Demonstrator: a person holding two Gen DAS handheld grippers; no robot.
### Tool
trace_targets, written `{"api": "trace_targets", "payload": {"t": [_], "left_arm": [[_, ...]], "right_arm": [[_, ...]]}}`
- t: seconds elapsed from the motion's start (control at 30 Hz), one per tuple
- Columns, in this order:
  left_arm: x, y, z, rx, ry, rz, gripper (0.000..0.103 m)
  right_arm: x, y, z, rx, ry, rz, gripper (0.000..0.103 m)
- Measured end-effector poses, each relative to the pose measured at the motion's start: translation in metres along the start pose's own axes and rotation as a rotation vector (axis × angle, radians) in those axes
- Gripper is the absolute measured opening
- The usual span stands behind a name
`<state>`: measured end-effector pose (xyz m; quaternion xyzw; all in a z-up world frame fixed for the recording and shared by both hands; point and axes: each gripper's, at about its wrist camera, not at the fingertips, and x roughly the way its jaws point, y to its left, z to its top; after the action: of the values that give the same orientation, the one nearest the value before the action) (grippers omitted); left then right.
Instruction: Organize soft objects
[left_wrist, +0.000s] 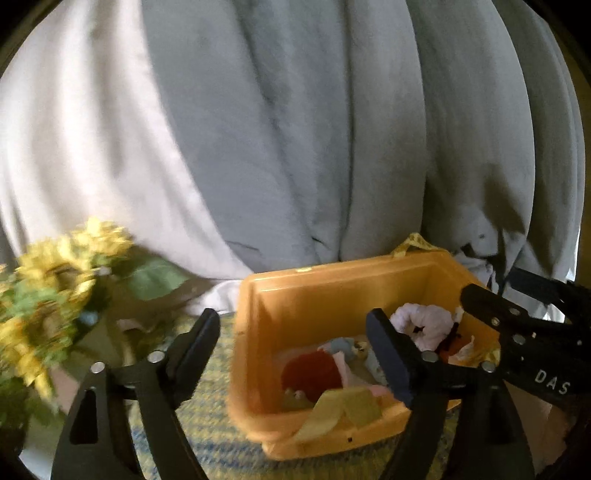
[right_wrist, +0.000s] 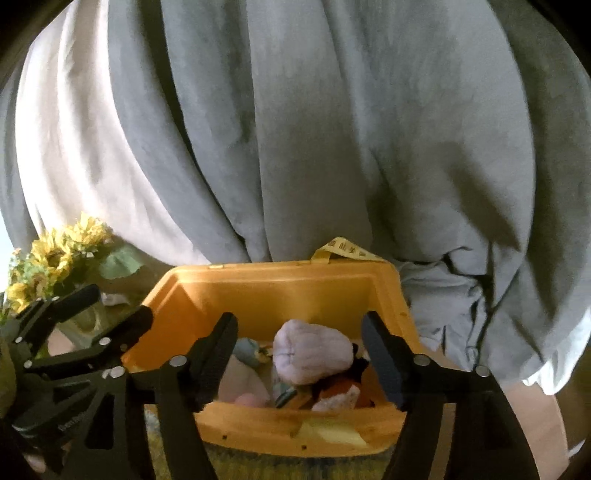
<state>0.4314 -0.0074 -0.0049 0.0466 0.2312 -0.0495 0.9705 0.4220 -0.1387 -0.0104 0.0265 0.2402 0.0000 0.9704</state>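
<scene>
Both tools are matte black. The left tool (left_wrist: 295, 354) has flat, wedge-shaped fingers (left_wrist: 199, 343) with triangular cut-outs and round silver screw heads at the pivots. The right tool (right_wrist: 299, 350) looks the same; white letters "DAS" mark its body.

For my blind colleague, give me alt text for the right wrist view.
An open, empty right tool hovers over an orange bin of soft items topped by a pale lilac bundle. Grey curtains hang behind; sunflowers stand left.
</scene>
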Motion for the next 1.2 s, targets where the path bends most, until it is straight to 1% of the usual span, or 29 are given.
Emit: {"api": "trace_targets", "payload": {"t": [0.07, 0.13, 0.27, 0.3, 0.37, 0.43, 0.53, 0.8, 1.0, 1.2], "left_arm": [[-0.018, 0.004, -0.001, -0.017, -0.003, 0.034, 0.089], [-0.035, 0.007, -0.002, -0.03, -0.004, 0.067, 0.096], [-0.067, 0.011, -0.009, -0.045, -0.03, 0.089, 0.103], [-0.077, 0.012, -0.013, -0.041, -0.047, 0.097, 0.103], [-0.093, 0.016, -0.017, -0.036, -0.071, 0.114, 0.103], [-0.108, 0.021, -0.02, -0.035, -0.086, 0.12, 0.103], [-0.13, 0.025, -0.028, -0.021, -0.099, 0.106, 0.103], [-0.19, 0.037, -0.049, 0.024, -0.147, 0.059, 0.103], [-0.232, 0.041, -0.066, 0.026, -0.157, 0.044, 0.103], [-0.278, 0.037, -0.088, 0.025, -0.168, 0.064, 0.103]], "right_arm": [[-0.016, 0.001, 0.0, 0.002, -0.02, -0.018, 0.081], [-0.035, 0.004, -0.001, 0.004, -0.04, -0.035, 0.085], [-0.064, 0.009, -0.004, 0.0, -0.057, -0.036, 0.089], [-0.074, 0.013, -0.007, -0.007, -0.068, -0.037, 0.09], [-0.088, 0.018, -0.011, -0.013, -0.08, -0.046, 0.094], [-0.104, 0.024, -0.017, -0.014, -0.098, -0.063, 0.094], [-0.126, 0.032, -0.025, -0.02, -0.116, -0.091, 0.095], [-0.186, 0.048, -0.054, 0.019, -0.145, -0.135, 0.095], [-0.228, 0.056, -0.075, 0.038, -0.157, -0.141, 0.095], [-0.268, 0.061, -0.096, 0.031, -0.159, -0.13, 0.095]]}}
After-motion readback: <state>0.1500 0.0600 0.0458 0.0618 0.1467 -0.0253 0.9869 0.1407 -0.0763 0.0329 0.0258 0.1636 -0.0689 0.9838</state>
